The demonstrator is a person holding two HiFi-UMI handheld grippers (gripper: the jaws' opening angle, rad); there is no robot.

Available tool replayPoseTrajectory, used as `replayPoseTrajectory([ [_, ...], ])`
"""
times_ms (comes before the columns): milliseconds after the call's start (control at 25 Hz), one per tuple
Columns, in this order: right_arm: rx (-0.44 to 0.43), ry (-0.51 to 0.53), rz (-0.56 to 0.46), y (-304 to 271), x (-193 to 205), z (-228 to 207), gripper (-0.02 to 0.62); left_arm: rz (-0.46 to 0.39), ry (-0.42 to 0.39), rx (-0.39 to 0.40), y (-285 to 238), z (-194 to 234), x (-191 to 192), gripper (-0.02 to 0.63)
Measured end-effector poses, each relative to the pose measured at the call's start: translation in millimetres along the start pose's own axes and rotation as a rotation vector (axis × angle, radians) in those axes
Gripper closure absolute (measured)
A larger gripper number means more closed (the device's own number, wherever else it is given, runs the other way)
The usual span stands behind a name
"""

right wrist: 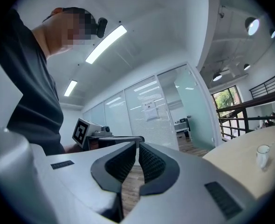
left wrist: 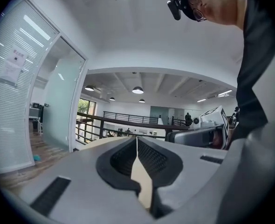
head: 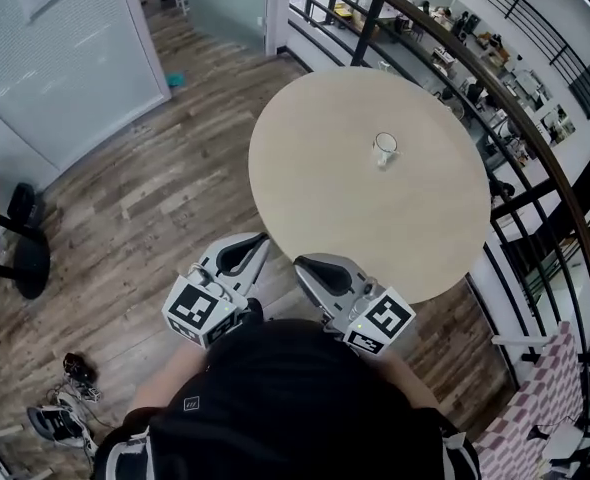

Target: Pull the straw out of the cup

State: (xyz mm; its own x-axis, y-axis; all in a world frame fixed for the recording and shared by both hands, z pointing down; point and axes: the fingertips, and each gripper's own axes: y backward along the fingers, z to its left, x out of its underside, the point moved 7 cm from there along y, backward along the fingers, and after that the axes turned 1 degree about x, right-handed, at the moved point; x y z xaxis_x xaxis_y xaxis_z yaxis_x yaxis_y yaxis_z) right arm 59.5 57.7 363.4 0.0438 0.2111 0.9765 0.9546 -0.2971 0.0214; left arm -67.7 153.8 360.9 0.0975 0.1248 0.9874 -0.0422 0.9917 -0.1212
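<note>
Hovering by the lower edge of the table [head: 305, 183].
Left gripper [head: 262, 237] and right gripper [head: 298, 261]: fingers pressed together, empty; cup [head: 385, 148] well apart.

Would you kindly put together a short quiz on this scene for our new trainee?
1. True or false: the right gripper is holding the cup.
2. The cup stands on: A) a tray, B) the round table, C) a shelf.
3. How do the left gripper's jaws stand?
Key: 1 false; 2 B; 3 shut, with nothing between them.
</note>
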Motion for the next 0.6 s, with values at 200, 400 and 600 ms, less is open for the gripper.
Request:
replayPoseTrajectory([
  [200,0.022,0.013,-0.028,-70.1,-6.4,-5.5,0.569,-0.002,0.02,0.028,20.7,63.1,-5.0,0.592],
  [400,0.032,0.03,-0.052,-108.2,-11.7,-16.4,0.569,0.02,-0.01,0.014,33.4,106.5,-8.9,0.592],
  [600,0.008,0.006,-0.04,-140.3,-3.8,-25.9,0.569,0.029,0.01,-0.016,42.2,137.5,-2.9,0.592],
])
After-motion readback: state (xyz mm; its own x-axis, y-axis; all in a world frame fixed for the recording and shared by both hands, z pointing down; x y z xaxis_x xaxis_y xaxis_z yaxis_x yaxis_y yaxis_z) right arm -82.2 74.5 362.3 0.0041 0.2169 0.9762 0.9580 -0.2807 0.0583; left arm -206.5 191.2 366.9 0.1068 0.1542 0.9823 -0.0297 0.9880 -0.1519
